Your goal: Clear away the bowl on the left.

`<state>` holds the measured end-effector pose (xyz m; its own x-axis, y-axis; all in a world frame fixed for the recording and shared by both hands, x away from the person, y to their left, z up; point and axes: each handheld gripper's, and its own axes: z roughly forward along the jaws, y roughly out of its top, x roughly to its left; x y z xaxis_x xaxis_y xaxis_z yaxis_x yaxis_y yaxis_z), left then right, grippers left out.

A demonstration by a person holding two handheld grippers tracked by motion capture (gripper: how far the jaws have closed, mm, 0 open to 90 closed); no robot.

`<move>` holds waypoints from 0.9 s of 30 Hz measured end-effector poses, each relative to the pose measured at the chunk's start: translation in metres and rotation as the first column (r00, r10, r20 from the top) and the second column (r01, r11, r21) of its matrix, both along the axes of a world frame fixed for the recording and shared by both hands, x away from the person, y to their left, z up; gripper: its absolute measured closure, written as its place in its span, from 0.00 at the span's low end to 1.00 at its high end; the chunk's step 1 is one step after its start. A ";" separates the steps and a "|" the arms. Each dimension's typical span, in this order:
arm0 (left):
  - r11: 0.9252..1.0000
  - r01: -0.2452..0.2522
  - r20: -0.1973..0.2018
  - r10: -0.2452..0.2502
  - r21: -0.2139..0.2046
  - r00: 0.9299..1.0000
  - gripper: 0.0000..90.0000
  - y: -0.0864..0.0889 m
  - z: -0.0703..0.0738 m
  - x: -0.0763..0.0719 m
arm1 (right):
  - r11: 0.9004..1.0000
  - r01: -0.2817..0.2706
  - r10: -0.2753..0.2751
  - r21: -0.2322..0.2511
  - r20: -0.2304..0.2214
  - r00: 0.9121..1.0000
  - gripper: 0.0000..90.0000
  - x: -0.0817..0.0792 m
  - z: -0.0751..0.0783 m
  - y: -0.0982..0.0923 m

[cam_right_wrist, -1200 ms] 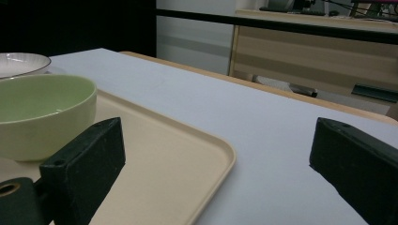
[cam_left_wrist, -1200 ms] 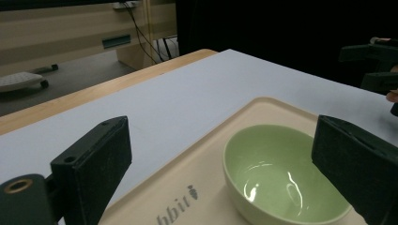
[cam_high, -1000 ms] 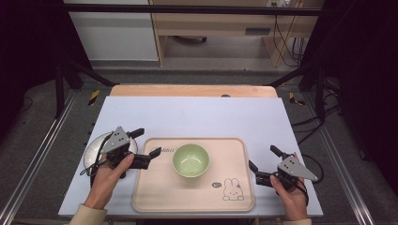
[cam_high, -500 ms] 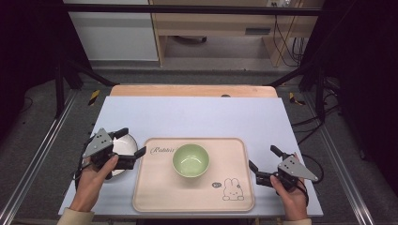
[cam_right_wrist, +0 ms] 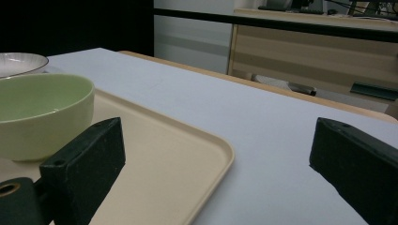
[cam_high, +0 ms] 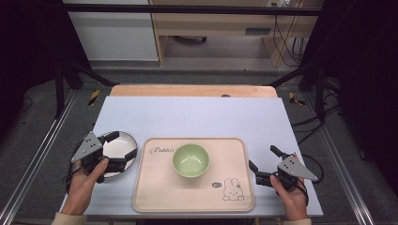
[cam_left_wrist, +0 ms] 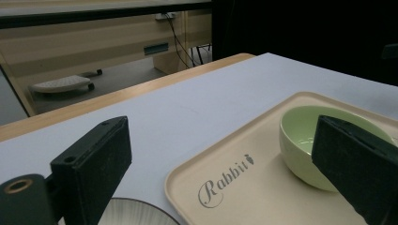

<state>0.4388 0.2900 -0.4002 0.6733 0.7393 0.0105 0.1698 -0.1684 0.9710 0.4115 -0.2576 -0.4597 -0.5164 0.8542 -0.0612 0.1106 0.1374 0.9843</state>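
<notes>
1. Your left gripper (cam_high: 119, 150) hovers over the plate (cam_high: 117, 145), which sits on the table (cam_high: 197, 115) just left of the tray (cam_high: 155, 197). Its jaws are wide open and hold nothing; one jaw is past the far rim, the other near the rim beside the tray.
2. The plate is not on the tray, so this part of the work is not done. I judge you are about to close on its rim and carry it over.
3. The green bowl (cam_high: 190, 160) already stands on the tray, near its middle, upright and empty. To me this part looks finished.
4. Your right gripper (cam_high: 263, 164) rests at the right edge of the tray, low near the table. Its jaws are also wide open and empty; it touches nothing.
5. What is left, as I see it: grasp the plate, lift it, and set it on the free tray area beside the bowl.
</notes>
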 end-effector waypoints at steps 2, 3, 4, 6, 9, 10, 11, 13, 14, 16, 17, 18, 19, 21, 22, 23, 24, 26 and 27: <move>1.000 -0.004 0.000 0.004 -0.008 1.000 0.06 0.002 -0.002 0.000 | 1.000 0.000 0.000 -0.002 -0.001 1.000 0.04 0.000 0.000 0.000; 1.000 -0.006 -0.001 0.006 -0.008 1.000 0.06 0.004 -0.002 -0.001 | 1.000 0.000 0.000 0.000 0.000 1.000 0.04 0.000 0.000 0.000; 1.000 -0.008 -0.001 0.008 -0.014 1.000 0.06 0.005 -0.003 -0.001 | 1.000 0.001 -0.001 0.000 0.000 1.000 0.04 0.000 0.000 0.000; 1.000 -0.007 -0.001 0.007 -0.018 1.000 0.06 0.006 -0.005 -0.001 | 1.000 0.000 0.000 -0.002 -0.001 1.000 0.04 0.000 0.000 0.000; 1.000 -0.005 -0.001 0.005 -0.021 1.000 0.06 0.007 -0.006 -0.001 | 1.000 0.000 0.000 -0.003 -0.001 1.000 0.04 0.000 0.000 0.000; 1.000 -0.005 -0.001 0.005 -0.020 1.000 0.06 0.007 -0.007 -0.001 | 1.000 0.001 -0.001 -0.003 -0.002 1.000 0.04 0.000 0.000 0.000; 1.000 -0.005 -0.001 0.005 -0.021 1.000 0.06 0.008 -0.008 -0.002 | 1.000 0.000 0.000 -0.002 -0.001 1.000 0.04 0.000 0.000 0.000; 1.000 -0.005 -0.001 0.005 -0.022 1.000 0.06 0.008 -0.009 -0.002 | 1.000 0.001 -0.001 -0.001 0.000 1.000 0.04 0.000 0.000 0.000; 1.000 -0.005 0.000 0.005 -0.021 1.000 0.06 0.008 -0.010 -0.002 | 1.000 0.000 0.000 -0.002 -0.001 1.000 0.04 0.000 0.000 0.000; 1.000 -0.006 -0.001 0.006 -0.023 1.000 0.06 0.009 -0.012 -0.002 | 1.000 0.000 0.000 -0.001 0.000 1.000 0.04 0.000 0.000 0.000; 1.000 -0.009 -0.002 0.009 -0.021 1.000 0.06 0.010 -0.013 -0.002 | 1.000 0.000 0.000 -0.001 -0.001 1.000 0.04 0.000 0.000 0.000; 1.000 -0.011 0.001 0.011 -0.020 1.000 0.06 0.010 -0.014 -0.002 | 1.000 -0.001 0.001 -0.001 -0.001 1.000 0.04 0.000 0.000 0.000; 1.000 -0.011 0.004 0.012 -0.021 1.000 0.06 0.012 -0.017 -0.002 | 1.000 -0.001 0.001 -0.001 -0.001 1.000 0.04 0.000 0.000 0.000; 1.000 -0.010 0.005 0.011 -0.021 1.000 0.06 0.012 -0.019 -0.003 | 1.000 -0.001 0.001 -0.001 0.000 1.000 0.04 0.000 0.000 0.000; 1.000 -0.010 0.005 0.011 -0.021 1.000 0.06 0.012 -0.019 -0.003 | 1.000 -0.001 0.001 -0.001 0.000 1.000 0.04 0.000 0.000 0.000; 1.000 -0.010 0.007 0.010 -0.020 1.000 0.06 0.013 -0.020 -0.003 | 1.000 -0.002 0.002 -0.001 0.000 1.000 0.04 0.000 0.000 0.000; 1.000 -0.006 0.009 0.007 -0.017 1.000 0.06 0.014 -0.022 -0.003 | 1.000 -0.002 0.002 -0.001 0.001 1.000 0.04 0.000 0.000 0.000; 1.000 -0.004 0.010 0.004 -0.016 1.000 0.06 0.014 -0.023 -0.003 | 1.000 -0.002 0.002 0.001 0.001 1.000 0.04 0.000 0.000 0.000; 1.000 -0.002 0.011 0.002 -0.016 1.000 0.06 0.014 -0.024 -0.004 | 1.000 -0.003 0.003 0.005 0.001 1.000 0.04 0.000 0.000 0.000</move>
